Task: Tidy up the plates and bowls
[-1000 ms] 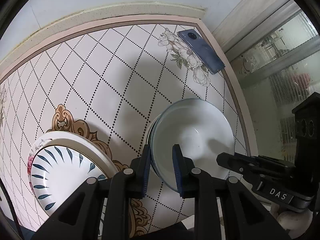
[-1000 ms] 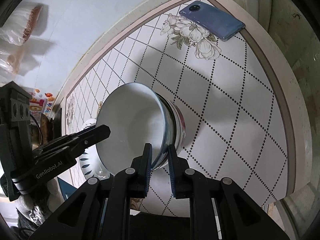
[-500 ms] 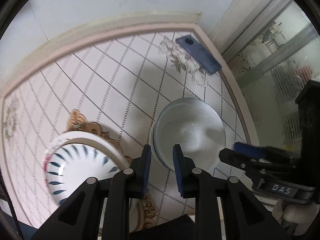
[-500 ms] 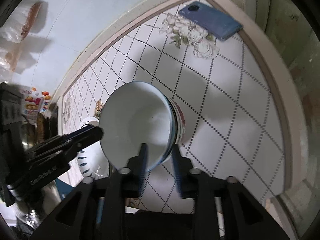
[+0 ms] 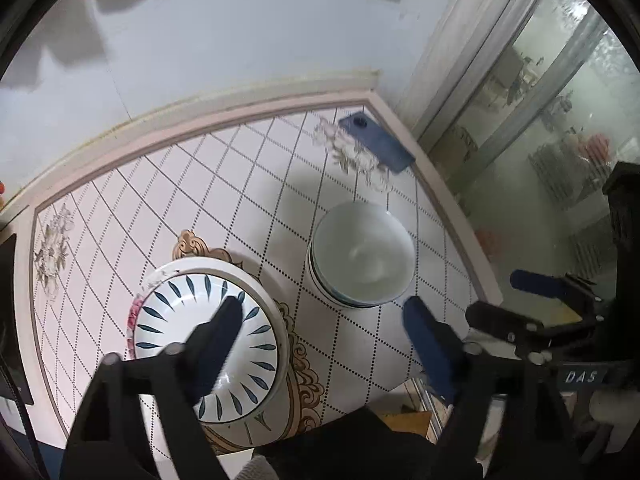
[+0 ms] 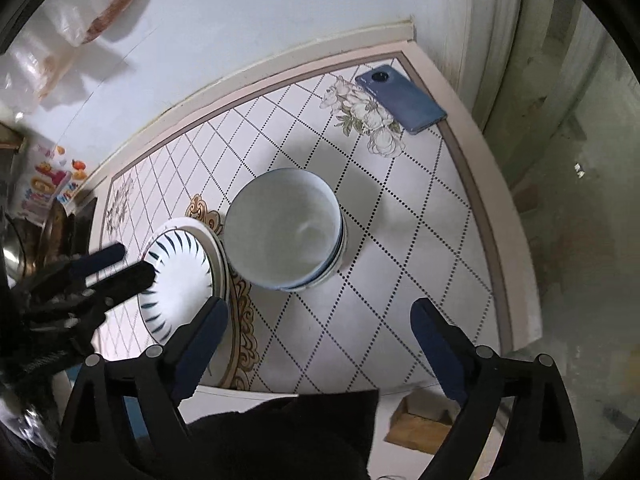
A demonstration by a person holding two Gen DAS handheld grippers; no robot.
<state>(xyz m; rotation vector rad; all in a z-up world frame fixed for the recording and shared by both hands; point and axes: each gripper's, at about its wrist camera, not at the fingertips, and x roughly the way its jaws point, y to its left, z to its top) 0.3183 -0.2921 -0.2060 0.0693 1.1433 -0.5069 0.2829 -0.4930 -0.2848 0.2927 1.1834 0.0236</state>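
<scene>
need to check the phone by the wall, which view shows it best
The right wrist view: the blue phone lies sharp and whole on the table's far corner, camera ring visible. The left wrist view shows it too, but smaller and slightly blurred.

Patterned table [image 5: 256, 184] bearing stacked bowls [image 5: 362, 254], plates [image 5: 208, 336], phone [image 5: 376, 144].

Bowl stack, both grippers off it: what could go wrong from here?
1. The bowls look nested off-centre, so the top one may rock or slip.
2. The stack sits very close to the plates; a nudge could chip a rim.
3. The phone lies at the table edge and could get knocked off.
</scene>
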